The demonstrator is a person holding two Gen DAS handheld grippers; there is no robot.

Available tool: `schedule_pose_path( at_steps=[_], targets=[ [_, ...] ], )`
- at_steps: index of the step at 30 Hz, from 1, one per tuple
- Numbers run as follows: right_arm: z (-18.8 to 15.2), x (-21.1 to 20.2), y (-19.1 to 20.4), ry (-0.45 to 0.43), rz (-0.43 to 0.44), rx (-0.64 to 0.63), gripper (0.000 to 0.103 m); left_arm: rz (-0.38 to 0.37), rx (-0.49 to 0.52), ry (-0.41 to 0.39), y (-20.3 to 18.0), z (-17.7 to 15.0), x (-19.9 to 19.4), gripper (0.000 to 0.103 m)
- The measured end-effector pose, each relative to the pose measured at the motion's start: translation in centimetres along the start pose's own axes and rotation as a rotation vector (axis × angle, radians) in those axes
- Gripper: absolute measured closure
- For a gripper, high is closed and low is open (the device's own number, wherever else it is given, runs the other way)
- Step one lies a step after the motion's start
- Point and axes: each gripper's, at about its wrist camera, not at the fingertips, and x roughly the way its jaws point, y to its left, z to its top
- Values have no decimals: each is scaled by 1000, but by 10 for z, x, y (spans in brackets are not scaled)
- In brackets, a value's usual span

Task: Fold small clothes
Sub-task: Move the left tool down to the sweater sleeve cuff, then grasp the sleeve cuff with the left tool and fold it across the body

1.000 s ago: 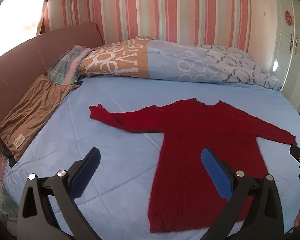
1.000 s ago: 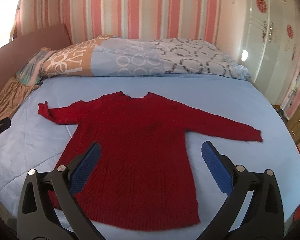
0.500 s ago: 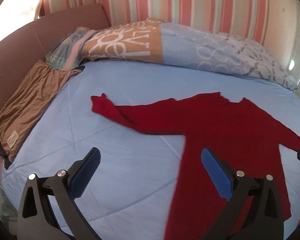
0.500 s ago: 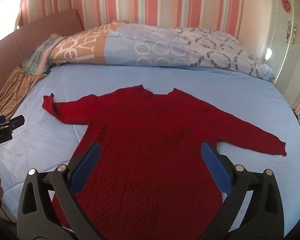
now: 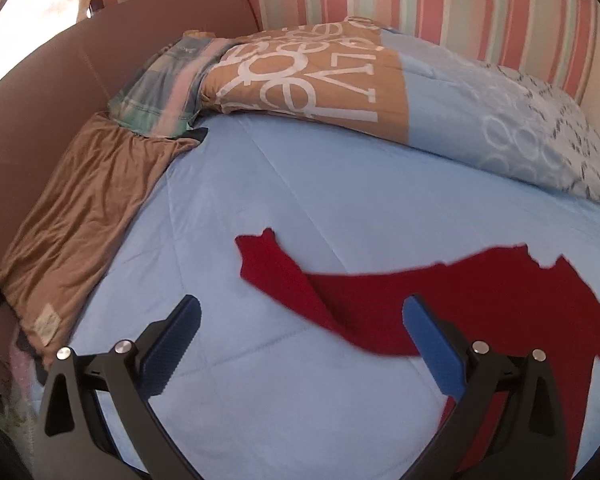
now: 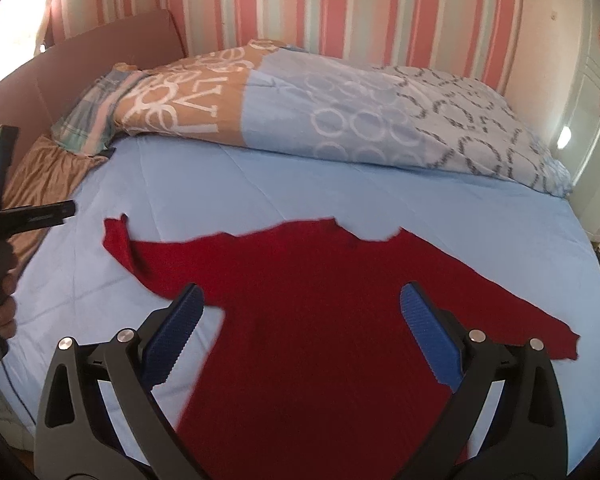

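the red sweater [image 6: 320,300] lies flat on the blue bed [image 6: 340,196], and both claws, left gripper [image 5: 300,328] and right gripper [image 6: 300,320], are wide open, holding nothing.

Red sweater [image 5: 480,300] flat on blue bedsheet [image 5: 340,200]; left hand-held gripper [image 5: 300,316] spread wide above its sleeve

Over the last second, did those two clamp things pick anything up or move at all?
Both moved forward, grasping nothing. The left gripper swung left toward the red knitted sweater's outstretched sleeve; the right gripper came in over its body. Both stayed open. The sweater stayed spread flat on the light-blue bed sheet.
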Motion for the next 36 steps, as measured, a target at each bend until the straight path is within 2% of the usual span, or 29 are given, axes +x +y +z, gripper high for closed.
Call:
schedule_pose_path(
  at_steps=[5,13,15,19,24,29,30,32,33,36],
  targets=[
    [-1,31,20,19,46,13,9,-14,-18,40,10,2,52,2],
    [-16,120,37,78,63,-22,9,-27,-21,101,17,-10,142,2],
    [-19,140,34,91,39,-14,9,-15,-16,112,19,-9,162,2],
    [-23,177,18,114,-64,1,9,-6,-17,124,23,-6,193,2],
    [-27,203,-3,125,-85,34,9,2,-76,145,34,-3,222,2],
    [-37,212,-5,140,-76,26,9,-15,-141,155,46,1,236,3],
    [-40,213,-6,144,-74,24,9,-15,-153,161,47,1,239,10],
    [-43,211,-7,151,-71,22,9,-14,-165,191,48,1,245,30],
    [-45,211,-8,154,-73,24,9,2,-162,200,48,1,248,47],
    [-47,209,-11,166,-72,33,9,28,-143,203,45,1,249,59]
  ],
)
